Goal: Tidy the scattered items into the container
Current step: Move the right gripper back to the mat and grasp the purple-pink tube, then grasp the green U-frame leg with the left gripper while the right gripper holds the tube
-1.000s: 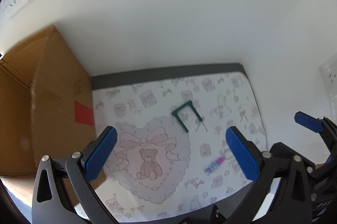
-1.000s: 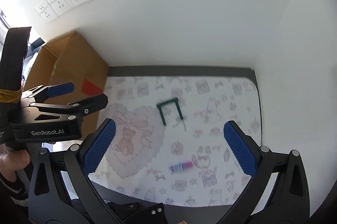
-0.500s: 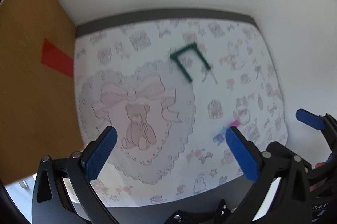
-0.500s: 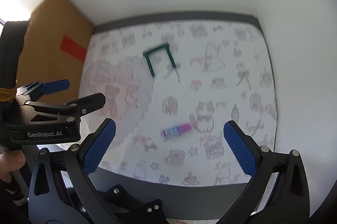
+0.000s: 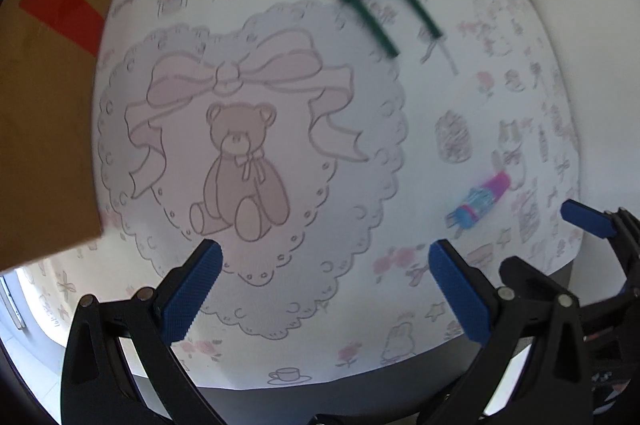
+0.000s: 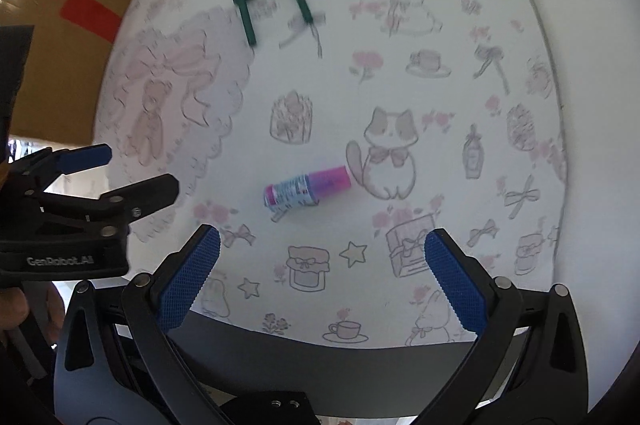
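Note:
A small pink and blue tube [image 6: 307, 187] lies on the patterned mat [image 6: 460, 97], just beyond my right gripper [image 6: 318, 275], which is open and empty. The same tube [image 5: 478, 203] shows right of my left gripper [image 5: 326, 287], also open and empty, above the bear print. A green U-shaped frame [image 5: 386, 11] lies at the far side of the mat [image 5: 288, 225]; the right wrist view has the frame [image 6: 272, 5] far and left of centre. A thin grey stick [image 6: 318, 39] lies beside it. The brown cardboard box [image 5: 44, 113] stands at the left.
White walls close the far and right sides. The box [image 6: 68, 21] carries a red label [image 6: 90, 13]. The left gripper [image 6: 76, 209] and a hand [image 6: 16, 305] fill the left of the right wrist view. The mat's near edge meets a dark table rim [image 6: 280, 357].
Both grippers have tilted down and come nearer to the mat; the wall and sockets have left the views. The tube now lies closer in front of the right gripper. Both stay open.

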Motion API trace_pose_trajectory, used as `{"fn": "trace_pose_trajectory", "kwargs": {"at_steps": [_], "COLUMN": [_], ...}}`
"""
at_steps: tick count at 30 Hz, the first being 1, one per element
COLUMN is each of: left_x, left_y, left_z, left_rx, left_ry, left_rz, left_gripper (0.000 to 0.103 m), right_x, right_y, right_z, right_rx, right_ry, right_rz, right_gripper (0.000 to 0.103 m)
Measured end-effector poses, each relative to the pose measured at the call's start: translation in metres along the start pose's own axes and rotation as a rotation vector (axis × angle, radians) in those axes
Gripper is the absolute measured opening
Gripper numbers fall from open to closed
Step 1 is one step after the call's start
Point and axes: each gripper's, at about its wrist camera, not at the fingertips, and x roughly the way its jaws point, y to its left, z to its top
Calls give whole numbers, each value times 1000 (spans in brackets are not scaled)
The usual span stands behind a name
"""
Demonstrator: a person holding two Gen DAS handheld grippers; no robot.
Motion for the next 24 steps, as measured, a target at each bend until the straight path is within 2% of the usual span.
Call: {"fn": "trace_pose_trajectory", "kwargs": {"at_steps": [6,10,12,16,17,24], "left_x": [3,4,5,7,8,7], "left_y": [4,2,0,-1,-1,-14], "left_z": [0,4,6,12,14,36], "left_rx": [2,3,2,-5,-8,-6], "left_ry": [16,23,26,37,40,32], "left_rz": [0,-3,-6,-8,-8,-14], "left_gripper": [103,103,103,103,103,103], "right_x": [26,32,34,36,35,33], "right_y": [4,6,8,11,11,3], "right_z": [3,10,14,21,22,33], "right_rx": [-31,-39,-47,-77,-88,-110], "right_ry": [49,58,62,71,73,93], "right_rz": [-15,-10,-5,-24,-34,-33], "right_gripper": [87,82,73,67,60,60]}}
